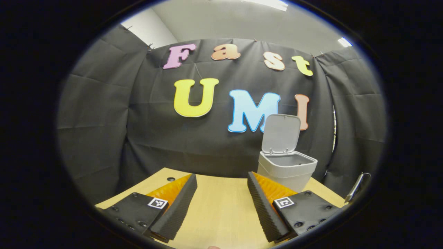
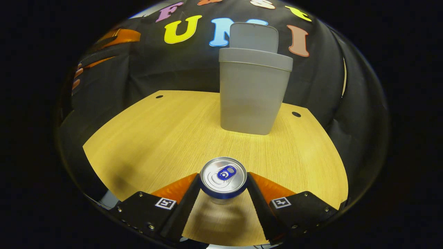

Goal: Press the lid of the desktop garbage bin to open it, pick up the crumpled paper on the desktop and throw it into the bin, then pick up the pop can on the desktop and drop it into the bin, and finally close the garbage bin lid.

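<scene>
Hovering low over the desk (image 2: 145, 138) with right gripper (image 2: 223, 188) clamped on the upright pop can (image 2: 223, 178) before the open-lidded bin (image 2: 251, 97), left gripper (image 1: 221, 204) spread wide, empty, bin to its right.

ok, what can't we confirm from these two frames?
- Bin contents: in the right gripper view its wall hides the inside; in the left gripper view the bin's near rim hides the bottom, so whether the paper is inside is unknown.
- Pop can body and base: right gripper view looks down on its top.
- Left gripper: its base is cut by the view's edge.
</scene>
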`<state>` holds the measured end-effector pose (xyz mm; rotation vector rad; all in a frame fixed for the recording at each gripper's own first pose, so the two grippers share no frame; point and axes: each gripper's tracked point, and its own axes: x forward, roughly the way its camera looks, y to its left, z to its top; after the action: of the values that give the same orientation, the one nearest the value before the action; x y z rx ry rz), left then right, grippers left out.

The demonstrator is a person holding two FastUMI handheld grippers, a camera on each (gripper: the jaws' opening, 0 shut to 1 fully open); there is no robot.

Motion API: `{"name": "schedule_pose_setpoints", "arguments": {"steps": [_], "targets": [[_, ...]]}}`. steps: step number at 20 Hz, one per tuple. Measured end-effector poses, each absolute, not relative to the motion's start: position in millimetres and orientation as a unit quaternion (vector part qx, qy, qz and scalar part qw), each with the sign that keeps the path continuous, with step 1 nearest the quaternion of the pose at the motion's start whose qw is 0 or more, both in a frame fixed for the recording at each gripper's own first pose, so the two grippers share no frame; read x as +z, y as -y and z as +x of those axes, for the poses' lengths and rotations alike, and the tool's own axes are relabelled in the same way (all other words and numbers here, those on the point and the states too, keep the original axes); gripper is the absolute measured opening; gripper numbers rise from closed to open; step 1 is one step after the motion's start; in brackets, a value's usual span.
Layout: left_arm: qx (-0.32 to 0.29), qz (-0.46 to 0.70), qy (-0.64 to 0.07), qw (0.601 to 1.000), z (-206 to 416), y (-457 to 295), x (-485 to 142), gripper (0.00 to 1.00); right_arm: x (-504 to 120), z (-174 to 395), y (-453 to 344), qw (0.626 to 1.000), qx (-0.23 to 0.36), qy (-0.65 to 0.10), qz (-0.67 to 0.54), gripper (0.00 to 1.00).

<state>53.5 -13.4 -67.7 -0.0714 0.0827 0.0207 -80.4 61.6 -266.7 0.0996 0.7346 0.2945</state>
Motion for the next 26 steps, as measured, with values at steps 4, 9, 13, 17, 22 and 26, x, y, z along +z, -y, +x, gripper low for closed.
{"name": "schedule_pose_setpoints", "arguments": {"steps": [4, 9, 13, 17, 22, 26], "targets": [[0.011, -0.036, -0.043, 0.998, 53, 13, -70, 0.96, -231, -67, -55, 0.934, 0.145, -0.321, 0.059, 0.84], [0.009, -0.038, -0.04, 0.998, 52, 12, -68, 0.96, -172, -42, -53, 0.954, 0.149, -0.253, 0.059, 0.84], [0.008, -0.038, -0.037, 0.999, 55, 9, -67, 0.94, -123, -16, -45, 0.97, 0.144, -0.192, 0.042, 0.84], [0.009, -0.029, -0.033, 0.999, 60, 0, -62, 0.96, -83, 15, -40, 0.979, 0.143, -0.143, 0.03, 0.84], [0.013, -0.028, -0.031, 0.999, 75, -9, -58, 0.96, -43, 66, -29, 0.987, 0.123, -0.096, 0.03, 0.84], [0.012, -0.031, -0.032, 0.999, 89, -15, -61, 0.94, -16, 104, -22, 0.992, 0.106, -0.061, 0.029, 0.84]]}}
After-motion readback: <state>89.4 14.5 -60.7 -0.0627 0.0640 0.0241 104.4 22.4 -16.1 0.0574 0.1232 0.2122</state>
